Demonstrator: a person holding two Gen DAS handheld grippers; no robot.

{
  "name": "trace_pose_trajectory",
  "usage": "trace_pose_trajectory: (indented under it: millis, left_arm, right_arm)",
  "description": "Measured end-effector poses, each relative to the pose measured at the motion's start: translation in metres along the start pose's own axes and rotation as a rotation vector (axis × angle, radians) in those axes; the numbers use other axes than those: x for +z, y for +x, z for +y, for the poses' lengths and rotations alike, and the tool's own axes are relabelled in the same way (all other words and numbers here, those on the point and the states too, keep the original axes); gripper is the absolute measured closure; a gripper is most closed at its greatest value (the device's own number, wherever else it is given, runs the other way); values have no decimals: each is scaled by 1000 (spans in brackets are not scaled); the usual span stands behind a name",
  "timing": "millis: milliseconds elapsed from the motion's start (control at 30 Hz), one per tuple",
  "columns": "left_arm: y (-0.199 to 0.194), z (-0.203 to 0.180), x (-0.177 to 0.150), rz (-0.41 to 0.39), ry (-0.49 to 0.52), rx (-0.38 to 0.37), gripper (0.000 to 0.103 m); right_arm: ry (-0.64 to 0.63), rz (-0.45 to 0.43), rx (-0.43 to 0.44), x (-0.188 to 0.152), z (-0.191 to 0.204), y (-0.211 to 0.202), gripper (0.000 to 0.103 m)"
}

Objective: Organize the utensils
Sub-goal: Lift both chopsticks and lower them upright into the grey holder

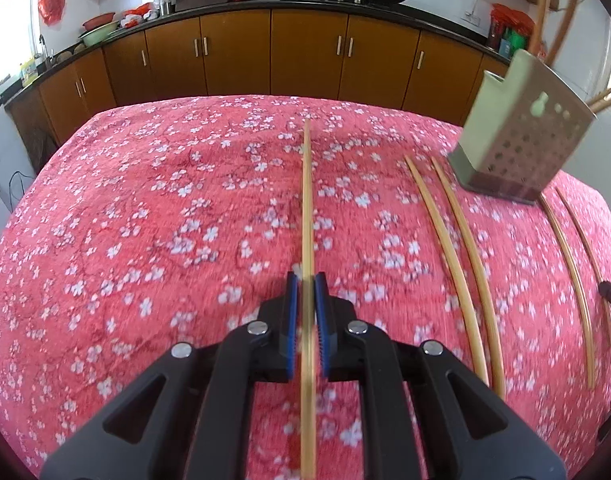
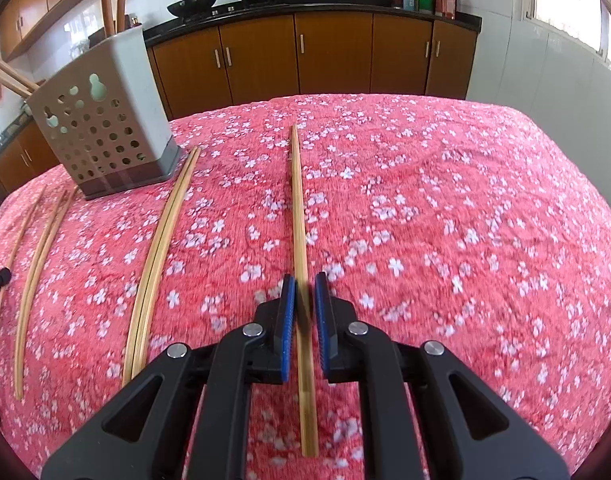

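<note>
- You're holding your left gripper (image 1: 305, 280) narrow around one chopstick (image 1: 308, 200), the blue pads (image 1: 292, 320) hugging it; whether it's fully clamped, I can't tell through the blur.
- Your right gripper (image 2: 304, 282) is straddling its own chopstick (image 2: 299, 208), jaws narrow, a sliver of gap showing beside the stick.
- The perforated holder (image 2: 105, 128) is standing between your two grippers on the floral cloth (image 2: 445, 220), already carrying chopsticks upright.
- Two loose pairs (image 1: 453, 232) are lying just beside the holder.
- I'd say you're picking up now: squeeze firmly before raising, keep each stick level, then tip it point-down over the holder's mouth.
</note>
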State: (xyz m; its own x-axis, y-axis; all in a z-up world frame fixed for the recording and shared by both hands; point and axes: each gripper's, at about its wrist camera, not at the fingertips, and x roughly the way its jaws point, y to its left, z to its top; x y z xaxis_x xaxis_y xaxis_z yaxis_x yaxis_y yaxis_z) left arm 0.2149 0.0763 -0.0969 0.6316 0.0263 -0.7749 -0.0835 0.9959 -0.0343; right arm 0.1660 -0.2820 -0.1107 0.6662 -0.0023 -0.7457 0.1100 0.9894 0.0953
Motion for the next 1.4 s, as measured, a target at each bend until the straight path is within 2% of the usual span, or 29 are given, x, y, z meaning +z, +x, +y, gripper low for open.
trace_pose_trajectory:
  millis: [33,167,433,667,867,1033,1133,1267,1400]
  left_arm:
    - [-1,0,-1,0,4,0,94]
    - [-10,-4,-2,-10,36,11,95]
    - [-79,-18,22,-186,75,-42,95]
    - [-126,-22,56,-297,40,-145,95]
    - [-161,-39,71,-353,77,-232,95]
    - [-193,-61,84,-418,110,-303,95]
    - [-211,-82,98,-499,124,-327,95]
    - [-226,-104,120,-579,99,-374,95]
    - [-218,-121,138,-624,85,-355,95]
  right_arm:
    - [5,0,8,-1,-2,-1,94]
    - [6,-28,-3,0,-4,-10,95]
    - [0,-232,13,26,-7,-70,95]
    - [6,-352,36,51,2,-106,95]
    - [-6,-439,114,71,13,-142,95]
    - [0,-524,270,96,29,-185,95]
    - [-9,-599,328,111,41,-205,95]
    - [-37,-688,329,127,60,-212,95]
    - [-49,-705,320,142,77,-191,95]
